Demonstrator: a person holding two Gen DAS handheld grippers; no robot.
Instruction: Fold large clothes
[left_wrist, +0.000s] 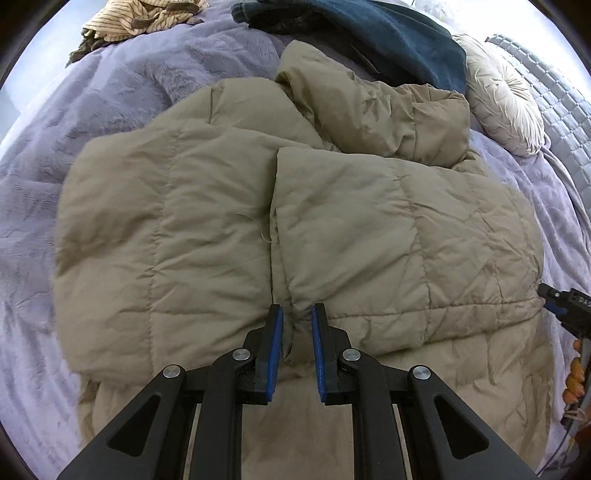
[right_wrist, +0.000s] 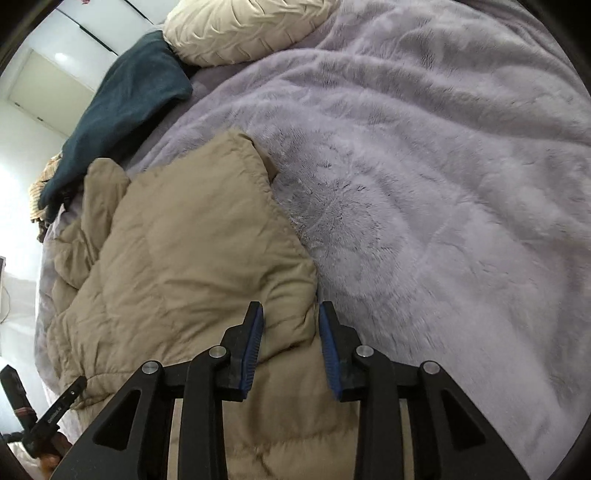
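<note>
A tan quilted puffer jacket (left_wrist: 295, 229) fills the frame's centre on a lilac plush blanket (left_wrist: 122, 103), lengthwise bottom to top, puffy and creased. The left gripper (left_wrist: 297, 314) pinches its hem; the right gripper (right_wrist: 291, 314), jaws partly open, straddles its edge.

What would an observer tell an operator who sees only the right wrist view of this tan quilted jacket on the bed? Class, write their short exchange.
Operator: Is the left tool gripping anything?
Observer: Yes, the left tool is shut on a pinch of the jacket, at the hem by its front opening.
Operator: What lies past the cream pillow?
Observer: A grey quilted panel rises just beyond the pillow.
</note>
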